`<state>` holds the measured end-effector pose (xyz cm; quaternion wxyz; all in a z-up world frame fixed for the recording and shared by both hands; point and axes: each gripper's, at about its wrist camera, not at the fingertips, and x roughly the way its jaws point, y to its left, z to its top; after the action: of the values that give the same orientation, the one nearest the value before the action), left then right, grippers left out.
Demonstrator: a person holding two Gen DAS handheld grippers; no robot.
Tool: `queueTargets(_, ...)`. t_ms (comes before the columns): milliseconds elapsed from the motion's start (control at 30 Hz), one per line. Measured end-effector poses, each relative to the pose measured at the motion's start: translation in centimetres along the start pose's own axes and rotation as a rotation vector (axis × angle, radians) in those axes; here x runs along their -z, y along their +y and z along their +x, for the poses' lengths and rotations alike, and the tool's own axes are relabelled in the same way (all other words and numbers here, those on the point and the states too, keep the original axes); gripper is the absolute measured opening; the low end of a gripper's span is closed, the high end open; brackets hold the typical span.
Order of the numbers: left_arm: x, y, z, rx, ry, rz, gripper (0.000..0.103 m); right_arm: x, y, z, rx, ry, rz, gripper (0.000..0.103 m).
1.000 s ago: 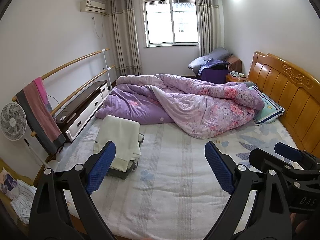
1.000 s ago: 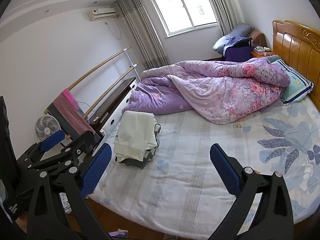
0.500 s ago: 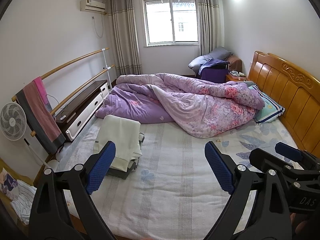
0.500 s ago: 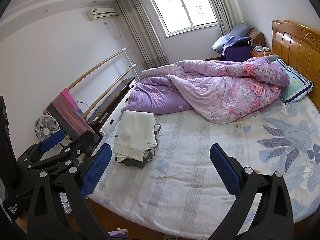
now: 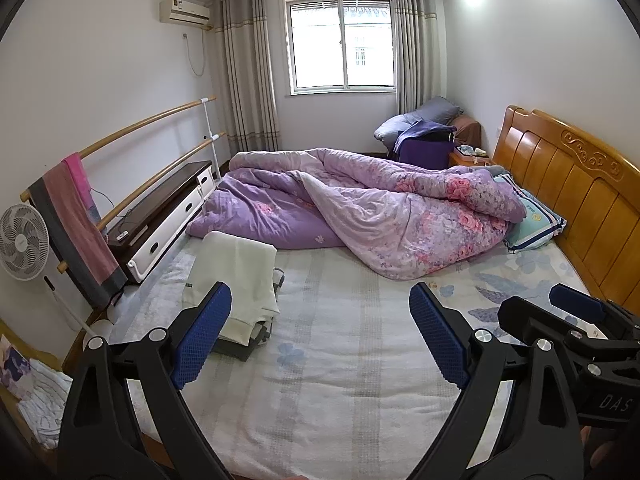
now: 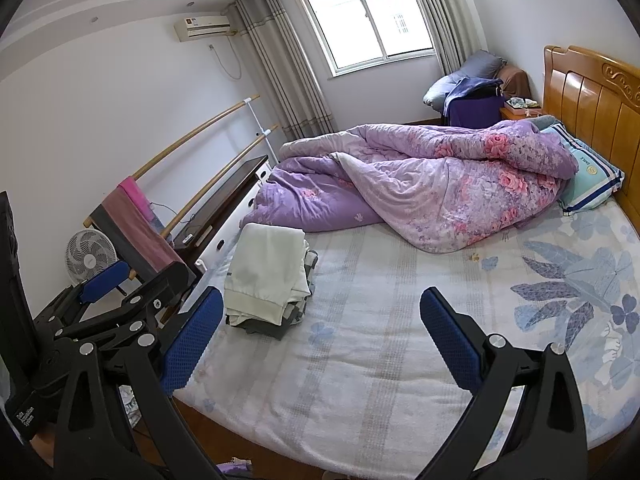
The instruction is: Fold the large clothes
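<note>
Both tongs, left gripper and right gripper, are hovering with jaws apart, unchanged from a second ago; folded clothes stack is lying left of centre; folding not begun.

Left gripper held level and low, jaws spread wide, blue pads facing each other with nothing between. Right gripper likewise wide apart and empty — side by side, each showing at the edge of the other's view.
</note>
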<state>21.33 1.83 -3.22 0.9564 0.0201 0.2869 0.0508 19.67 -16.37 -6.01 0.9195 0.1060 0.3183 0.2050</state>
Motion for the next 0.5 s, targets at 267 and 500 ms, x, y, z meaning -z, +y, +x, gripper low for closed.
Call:
queueTargets(267,-0.05,0.04,0.00,-0.001,-0.001,0.001,0.091,-0.02,-0.10,0.02,0.000,0.002,0.001,0.095)
queueTargets(500,0.01,-0.10,0.01,-0.002,0.002,0.001,0.091,0.06,-0.38,-0.11,0.000,0.005,0.002,0.095)
